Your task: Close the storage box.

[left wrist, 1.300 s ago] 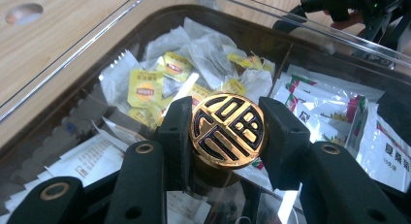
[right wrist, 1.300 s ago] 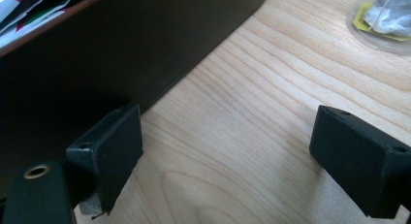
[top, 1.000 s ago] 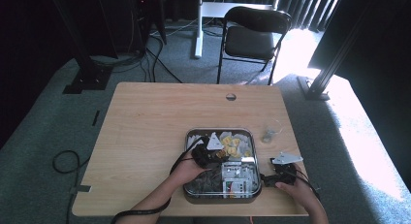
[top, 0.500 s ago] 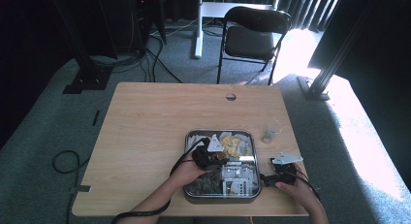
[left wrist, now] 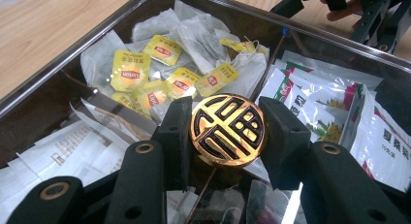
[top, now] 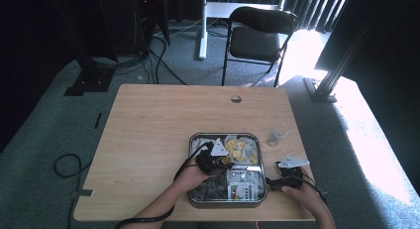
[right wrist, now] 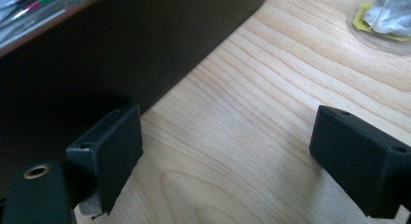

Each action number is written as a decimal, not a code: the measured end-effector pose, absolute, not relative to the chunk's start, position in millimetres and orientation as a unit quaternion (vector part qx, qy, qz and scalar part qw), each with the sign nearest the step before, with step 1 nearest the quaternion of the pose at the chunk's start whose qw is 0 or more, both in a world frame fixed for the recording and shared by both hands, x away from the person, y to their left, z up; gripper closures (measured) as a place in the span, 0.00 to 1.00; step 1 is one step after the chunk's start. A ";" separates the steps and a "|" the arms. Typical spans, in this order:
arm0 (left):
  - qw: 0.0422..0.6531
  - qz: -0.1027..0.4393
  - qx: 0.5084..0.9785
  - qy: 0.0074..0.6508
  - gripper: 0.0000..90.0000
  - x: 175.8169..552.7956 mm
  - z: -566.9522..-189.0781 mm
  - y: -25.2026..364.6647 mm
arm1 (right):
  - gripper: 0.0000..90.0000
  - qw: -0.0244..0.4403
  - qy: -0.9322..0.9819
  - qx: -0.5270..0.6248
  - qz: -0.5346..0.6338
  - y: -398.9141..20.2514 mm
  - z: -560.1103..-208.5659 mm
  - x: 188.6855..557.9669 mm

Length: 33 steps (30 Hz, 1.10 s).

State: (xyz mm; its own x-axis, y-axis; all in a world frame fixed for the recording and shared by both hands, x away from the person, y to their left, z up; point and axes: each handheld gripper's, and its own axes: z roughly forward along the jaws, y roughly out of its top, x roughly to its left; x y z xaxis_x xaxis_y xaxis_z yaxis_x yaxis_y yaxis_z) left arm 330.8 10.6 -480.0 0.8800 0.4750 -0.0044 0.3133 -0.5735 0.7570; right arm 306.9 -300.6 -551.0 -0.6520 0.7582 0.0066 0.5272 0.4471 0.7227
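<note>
Gripper clamping, seemingly, lid over tray

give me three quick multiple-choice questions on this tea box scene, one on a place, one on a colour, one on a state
1. Where does the round knob sit?
A. between the left gripper's jaws
B. on the chair
C. inside the cup

2. What colour are the tea bag tags?
A. blue
B. yellow
C. purple

3. How does the right gripper stand?
A. shut on a tea bag
B. shut on the box rim
C. open over bare table

Answers:
1 A, the left gripper has its jaws pressed on both sides of the knob.
2 B, yellow tags lie in the box.
3 C, only wooden table lies between its spread jaws.
</note>
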 end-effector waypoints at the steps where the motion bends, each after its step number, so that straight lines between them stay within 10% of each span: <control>1: 0.404 0.099 0.881 0.225 0.65 330.9 -479.9 10.7 | 0.12 0.161 0.835 0.385 0.358 -300.6 -551.0 307.0; 19: 0.422 0.070 0.872 0.240 0.00 333.7 -477.3 16.3 | 0.12 0.162 0.835 0.385 0.358 -300.6 -551.0 306.8; 33: 0.440 0.103 0.856 0.250 0.00 334.5 -473.3 31.6 | 0.12 0.162 0.835 0.385 0.358 -300.6 -551.0 306.8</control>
State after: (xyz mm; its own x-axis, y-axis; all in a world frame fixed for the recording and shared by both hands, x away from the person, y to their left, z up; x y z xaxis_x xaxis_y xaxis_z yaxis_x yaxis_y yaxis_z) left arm 334.5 31.6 -473.3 0.8539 0.5187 -0.0428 0.3367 -0.4879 0.8053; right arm 306.8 -300.6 -551.0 -0.6511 0.7590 0.0045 0.5268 0.4476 0.7226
